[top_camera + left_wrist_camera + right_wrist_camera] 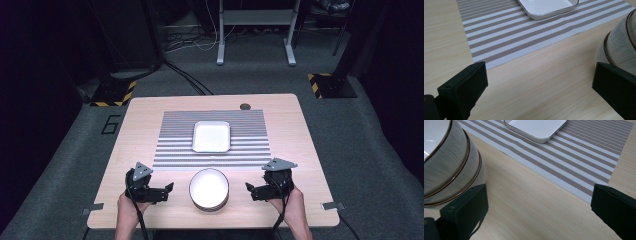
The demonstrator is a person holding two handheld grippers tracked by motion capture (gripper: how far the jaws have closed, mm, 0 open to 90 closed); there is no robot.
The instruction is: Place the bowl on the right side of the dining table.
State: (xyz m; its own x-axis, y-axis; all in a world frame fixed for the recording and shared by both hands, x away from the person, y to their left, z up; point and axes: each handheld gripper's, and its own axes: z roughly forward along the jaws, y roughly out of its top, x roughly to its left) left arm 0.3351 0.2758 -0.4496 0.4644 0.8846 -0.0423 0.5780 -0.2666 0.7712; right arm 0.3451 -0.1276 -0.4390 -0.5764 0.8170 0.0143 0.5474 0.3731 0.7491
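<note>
A stack of bowls stands on the table, near its front edge, just below the striped mat that carries a white tray. The left gripper and right gripper flank the stack, jaws spread wide, gripping nothing and not touching it.

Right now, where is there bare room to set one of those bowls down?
The striped mat has open strips left and right of the white tray. Bare table lies outside both mat edges. It is crowded at the near edge: the stacked bowls sit between the left gripper and right gripper.
</note>
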